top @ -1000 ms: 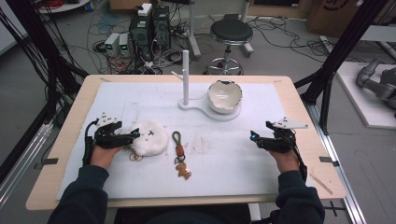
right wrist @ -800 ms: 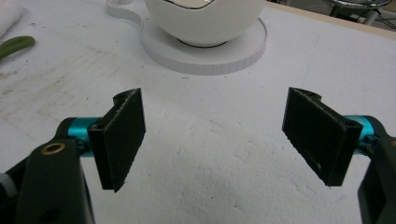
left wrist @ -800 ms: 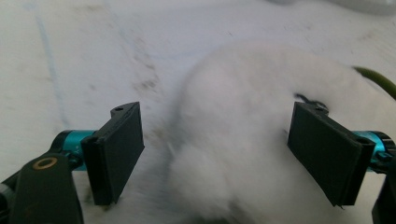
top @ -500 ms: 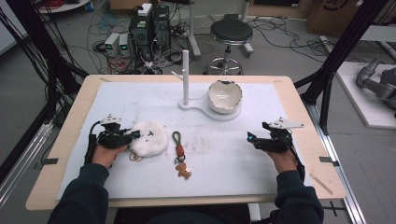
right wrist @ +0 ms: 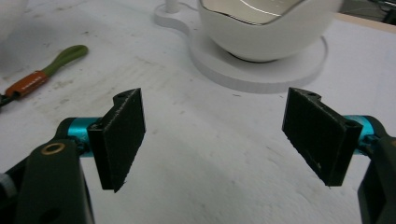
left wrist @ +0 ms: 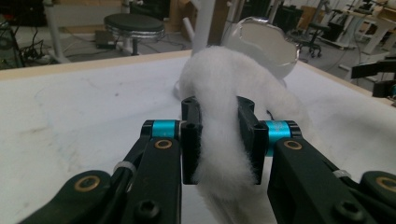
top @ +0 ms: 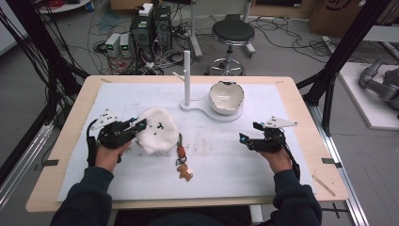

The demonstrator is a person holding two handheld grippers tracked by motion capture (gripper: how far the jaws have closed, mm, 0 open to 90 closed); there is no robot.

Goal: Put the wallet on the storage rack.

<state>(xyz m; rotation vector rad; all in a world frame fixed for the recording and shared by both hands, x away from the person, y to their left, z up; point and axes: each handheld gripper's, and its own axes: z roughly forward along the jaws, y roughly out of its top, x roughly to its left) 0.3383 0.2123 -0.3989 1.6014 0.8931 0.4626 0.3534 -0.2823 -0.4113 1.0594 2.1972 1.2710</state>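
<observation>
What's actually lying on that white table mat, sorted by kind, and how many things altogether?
Fluffy white soft toy, pinched in the left gripper: 1
White bowl with a jagged rim: 1
White stand, an upright post on a flat base under the bowl: 1
Keychain with a green loop and brown charm: 1
Hand-held grippers, counting the open right gripper: 2
Total: 6

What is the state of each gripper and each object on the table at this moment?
Left gripper: jaws shut on the white plush toy.
White plush toy: pinched at its edge, resting on the table.
Right gripper: jaws open, holding nothing.
Bowl: upright on the white stand.
Keychain: lying flat, untouched.
</observation>
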